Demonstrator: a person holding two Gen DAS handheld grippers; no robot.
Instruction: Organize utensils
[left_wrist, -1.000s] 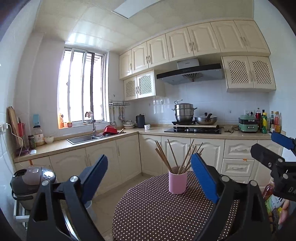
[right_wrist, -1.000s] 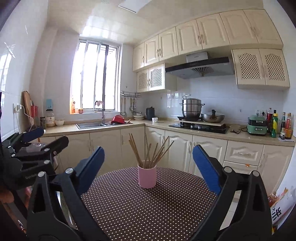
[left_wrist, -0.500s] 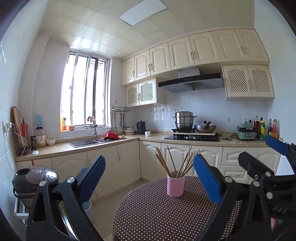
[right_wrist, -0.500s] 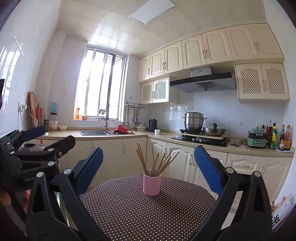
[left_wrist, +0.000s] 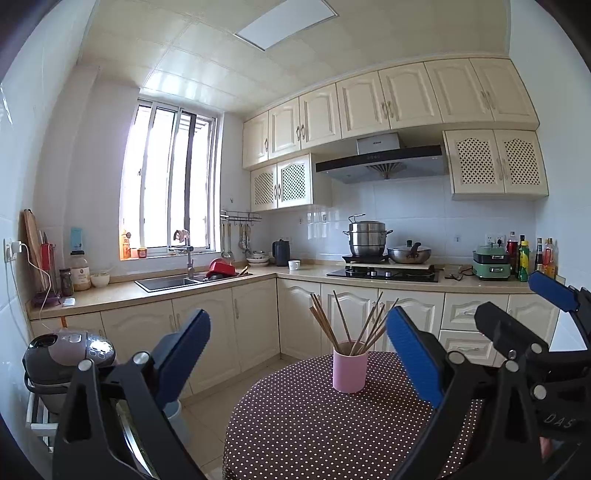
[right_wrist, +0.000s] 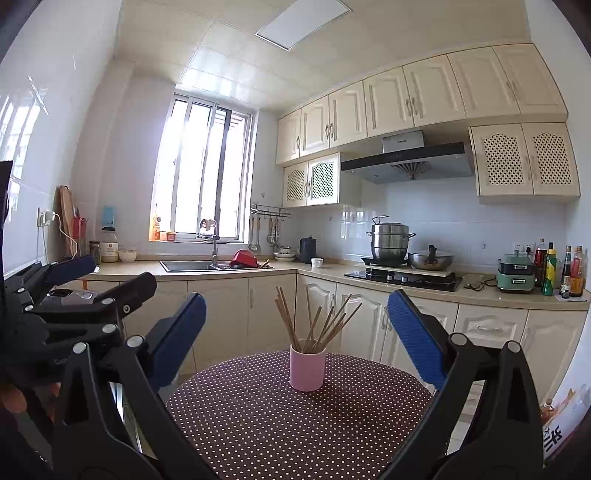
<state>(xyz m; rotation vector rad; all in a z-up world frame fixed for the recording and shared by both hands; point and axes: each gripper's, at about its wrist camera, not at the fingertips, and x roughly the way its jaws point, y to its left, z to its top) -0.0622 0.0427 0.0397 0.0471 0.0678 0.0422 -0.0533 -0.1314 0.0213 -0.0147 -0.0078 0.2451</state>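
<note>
A pink cup (left_wrist: 349, 371) (right_wrist: 307, 367) stands upright on a round table with a brown polka-dot cloth (left_wrist: 317, 428) (right_wrist: 295, 432). Several wooden chopsticks (left_wrist: 354, 325) (right_wrist: 314, 321) fan out of it. My left gripper (left_wrist: 297, 354) is open and held back from the cup, above the table's near left edge, with nothing between its blue pads. My right gripper (right_wrist: 297, 339) is open too, level with the cup and short of it. Each gripper shows in the other's view: the right one (left_wrist: 524, 314) at the right edge, the left one (right_wrist: 107, 273) at the left edge.
Cream kitchen cabinets and a counter run behind the table, with a sink (left_wrist: 166, 282), a hob carrying steel pots (left_wrist: 367, 240) and bottles (right_wrist: 561, 269) at the far right. A rice cooker (left_wrist: 62, 354) stands low on the left.
Both views have tilted upward: the cup and table sit lower in frame and more ceiling shows. The grippers stay open and empty.
</note>
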